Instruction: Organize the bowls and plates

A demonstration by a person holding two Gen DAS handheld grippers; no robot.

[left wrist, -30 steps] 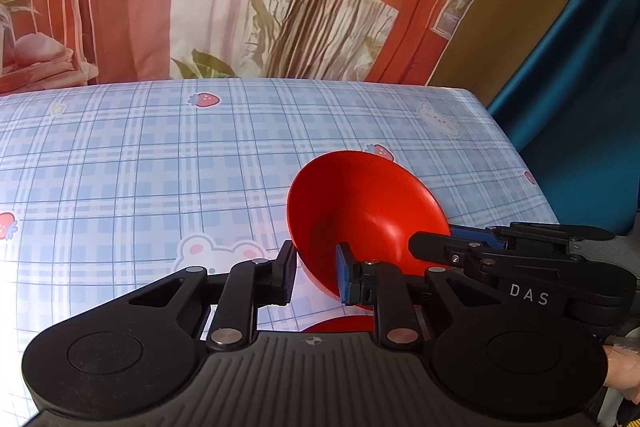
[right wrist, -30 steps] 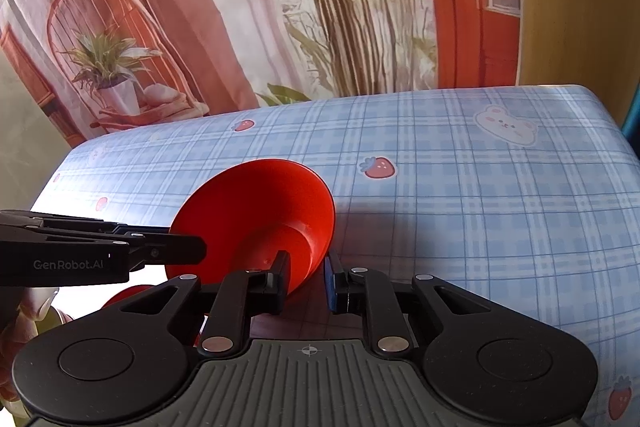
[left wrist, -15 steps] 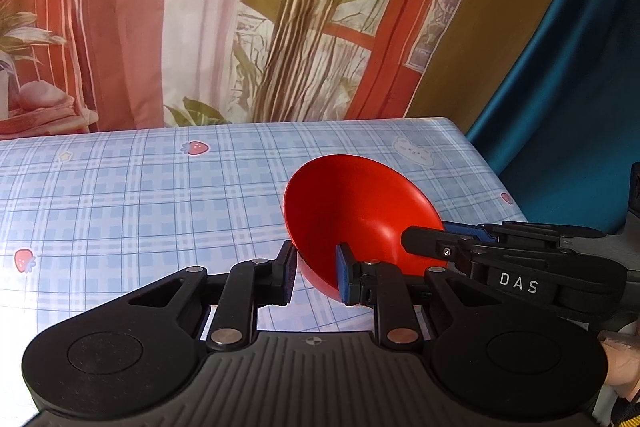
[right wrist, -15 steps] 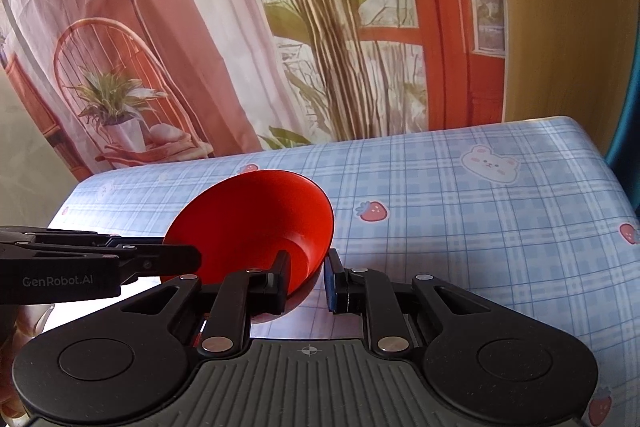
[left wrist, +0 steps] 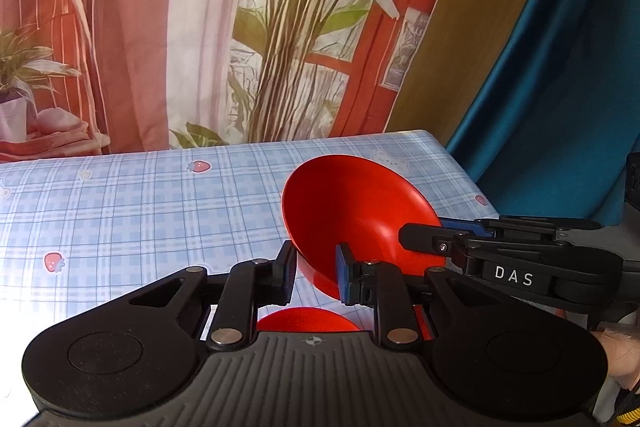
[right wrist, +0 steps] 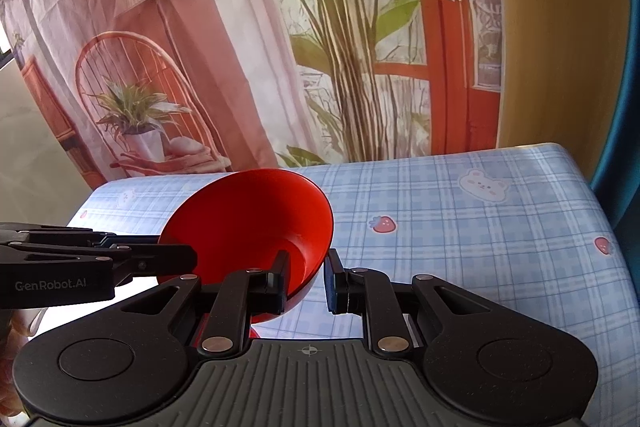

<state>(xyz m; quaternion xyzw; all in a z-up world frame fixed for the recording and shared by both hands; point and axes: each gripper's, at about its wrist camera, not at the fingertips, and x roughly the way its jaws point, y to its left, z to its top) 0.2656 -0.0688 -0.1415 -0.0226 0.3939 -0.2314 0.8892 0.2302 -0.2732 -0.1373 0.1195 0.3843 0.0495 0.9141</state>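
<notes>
Red bowl [left wrist: 356,211] held clear above checked tablecloth [left wrist: 120,211], tilted.
Left gripper [left wrist: 314,273] clenched on rim at 7 o'clock, right gripper [right wrist: 306,277] clenched on opposite rim: two-sided pinch likely steadies lift.
Second red dish [left wrist: 308,319] lies directly below, at 6 o'clock.

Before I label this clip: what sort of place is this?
Probably a staged home dining corner, not a real kitchen: a table under a blue plaid tablecloth with bears and strawberries, a printed backdrop of a chair, plants and window, and a red bowl.

bowl [left wrist: 360,207]: red | tablecloth [left wrist: 140,195]: blue plaid, strawberries, bears | curtain [left wrist: 560,67]: teal
</notes>
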